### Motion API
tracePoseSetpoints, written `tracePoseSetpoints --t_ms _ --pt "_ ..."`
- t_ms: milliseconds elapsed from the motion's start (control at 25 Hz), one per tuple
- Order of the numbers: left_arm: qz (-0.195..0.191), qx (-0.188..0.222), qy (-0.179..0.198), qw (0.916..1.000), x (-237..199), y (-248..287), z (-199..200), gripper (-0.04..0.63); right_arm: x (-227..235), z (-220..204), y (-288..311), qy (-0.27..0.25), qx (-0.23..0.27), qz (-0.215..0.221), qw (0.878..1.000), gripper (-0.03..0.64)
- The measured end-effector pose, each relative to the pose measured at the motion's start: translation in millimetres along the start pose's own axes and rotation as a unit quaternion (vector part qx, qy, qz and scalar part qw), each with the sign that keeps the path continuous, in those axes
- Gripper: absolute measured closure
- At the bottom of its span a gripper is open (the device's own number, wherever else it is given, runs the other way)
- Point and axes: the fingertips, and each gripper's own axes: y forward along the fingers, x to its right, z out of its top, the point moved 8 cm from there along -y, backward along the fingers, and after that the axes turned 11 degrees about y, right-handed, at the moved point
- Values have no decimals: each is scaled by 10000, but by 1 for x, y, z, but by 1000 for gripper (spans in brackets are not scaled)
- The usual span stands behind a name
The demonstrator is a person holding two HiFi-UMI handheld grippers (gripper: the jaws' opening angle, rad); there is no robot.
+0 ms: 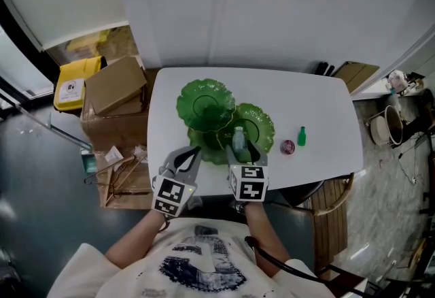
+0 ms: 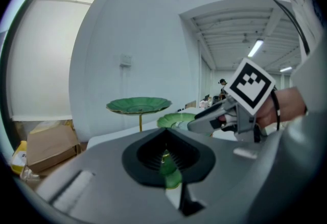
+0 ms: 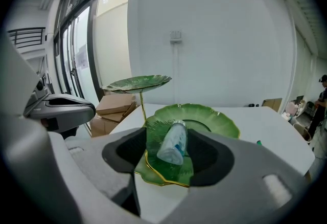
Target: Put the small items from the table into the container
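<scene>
A green tiered stand of leaf-shaped plates stands on the white table (image 1: 319, 103), with a top plate (image 1: 206, 105) (image 3: 137, 83) (image 2: 139, 104), a middle plate (image 1: 255, 125) (image 3: 199, 114) and a low plate (image 3: 162, 171). A small clear bottle (image 1: 238, 139) (image 3: 173, 141) lies on the low plate, between the jaws of my right gripper (image 1: 242, 149) (image 3: 172, 159). Those jaws stand open, with gaps on both sides of the bottle. My left gripper (image 1: 194, 152) (image 2: 166, 155) hovers at the stand's near left, shut and empty. A pink round item (image 1: 287, 147) and a small green bottle (image 1: 302, 135) sit on the table to the right.
Cardboard boxes (image 1: 115, 86) and a yellow pack (image 1: 71, 86) lie on the floor left of the table. A wooden seat (image 1: 333, 205) stands at the table's near right corner. A white wall runs behind the table.
</scene>
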Motion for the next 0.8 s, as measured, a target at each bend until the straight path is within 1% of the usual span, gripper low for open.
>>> tracePoseSetpoints --t_ms 160,640,800 --pt "5 25 31 10000 0 -2 3 606 0 2 -9 115 128 60 9998 367" --pt "56 165 86 9998 -5 -8 15 606 -2 6 -32 205 450 236 9985 368" --pt "124 234 130 9996 -6 -11 24 606 -3 10 -42 241 731 300 9966 371"
